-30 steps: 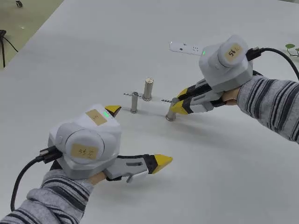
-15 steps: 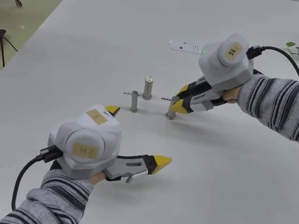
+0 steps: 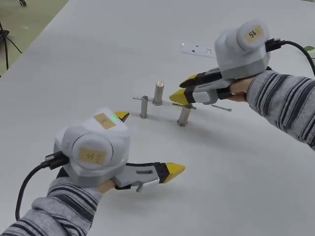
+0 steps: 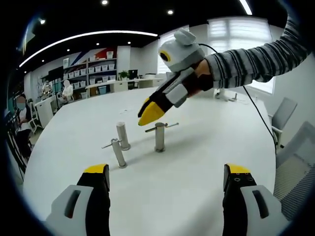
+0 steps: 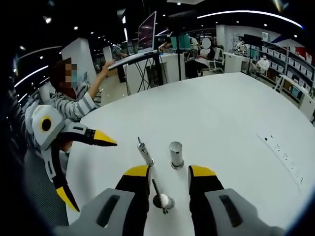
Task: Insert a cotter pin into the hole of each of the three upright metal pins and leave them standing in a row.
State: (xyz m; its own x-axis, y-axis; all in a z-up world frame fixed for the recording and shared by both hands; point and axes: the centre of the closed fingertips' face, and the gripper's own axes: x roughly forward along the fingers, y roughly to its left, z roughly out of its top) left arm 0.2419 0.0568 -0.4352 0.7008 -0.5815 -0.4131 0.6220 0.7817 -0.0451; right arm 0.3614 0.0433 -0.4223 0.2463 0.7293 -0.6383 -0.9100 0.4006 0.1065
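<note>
Three upright metal pins stand on the white table. The left pin (image 3: 143, 106) (image 4: 118, 152) (image 5: 145, 152) has a cotter pin through its top. So does the right pin (image 3: 184, 114) (image 4: 159, 136) (image 5: 164, 200), whose cotter pin (image 3: 183, 105) sticks out on both sides. The back pin (image 3: 158, 92) (image 4: 123, 136) (image 5: 176, 154) carries none. My right gripper (image 3: 183, 88) (image 5: 170, 172) hovers open just above the right pin, touching nothing. My left gripper (image 3: 147, 143) (image 4: 167, 169) rests open near the front, apart from the pins. A loose cotter pin (image 3: 221, 107) lies on the table under the right hand.
A white power strip (image 3: 199, 49) (image 5: 283, 152) lies at the back of the table (image 3: 98, 59). A green leaf (image 3: 308, 49) shows at the right edge. People sit at desks beyond the table in the right gripper view.
My right gripper has risen from the right pin's side to just above it, leaving the cotter pin in the hole. The left gripper has stayed put.
</note>
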